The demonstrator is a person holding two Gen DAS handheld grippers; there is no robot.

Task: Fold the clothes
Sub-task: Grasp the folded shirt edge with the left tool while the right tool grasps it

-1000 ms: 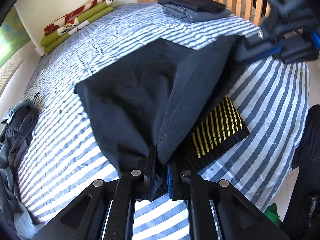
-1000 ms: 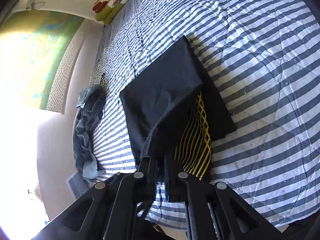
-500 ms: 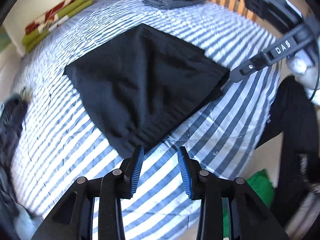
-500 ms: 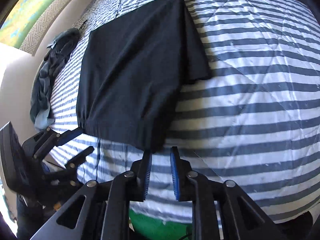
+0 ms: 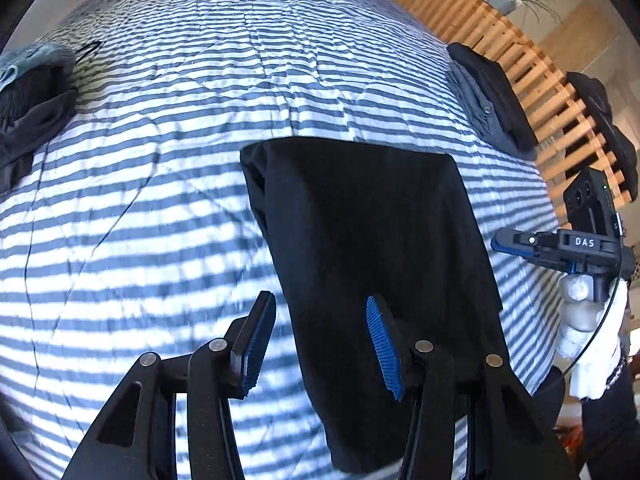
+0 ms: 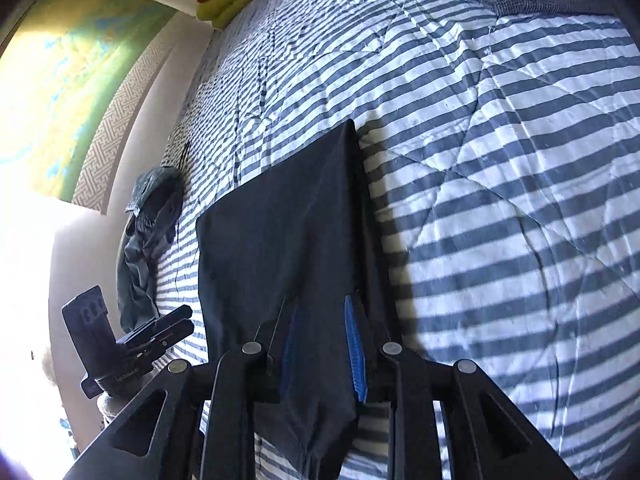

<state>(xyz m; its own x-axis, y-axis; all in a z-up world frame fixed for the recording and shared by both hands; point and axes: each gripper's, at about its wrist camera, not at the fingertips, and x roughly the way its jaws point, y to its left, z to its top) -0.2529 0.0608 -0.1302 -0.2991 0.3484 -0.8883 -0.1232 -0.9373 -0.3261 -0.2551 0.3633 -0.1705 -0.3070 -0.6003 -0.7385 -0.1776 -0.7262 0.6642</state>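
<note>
Black cloth, thin and limp by the look of it — the folded garment (image 5: 368,248) lies flat on the striped quilt (image 5: 160,208), near the bed's near edge. I judge it light and slack, with no stiffness to carry a fold, so it wants a pinch at two corners of one edge, through all layers, or the layers will slide apart.

At the left edge of the bed lies a heap of dark and teal clothes (image 5: 28,92), well apart from the garment. The left gripper (image 5: 320,344) hangs over the garment's near left edge; its jaws have just been opening and stand apart, pressing nothing. The right gripper (image 6: 320,344) hovers above the garment's near end — its jaws too have just opened, a narrower gap, holding nothing. To the right, a stack of folded dark clothes (image 5: 492,96) sits by the wooden slats (image 5: 520,80), clear of the work. Nothing stands in the way.
</note>
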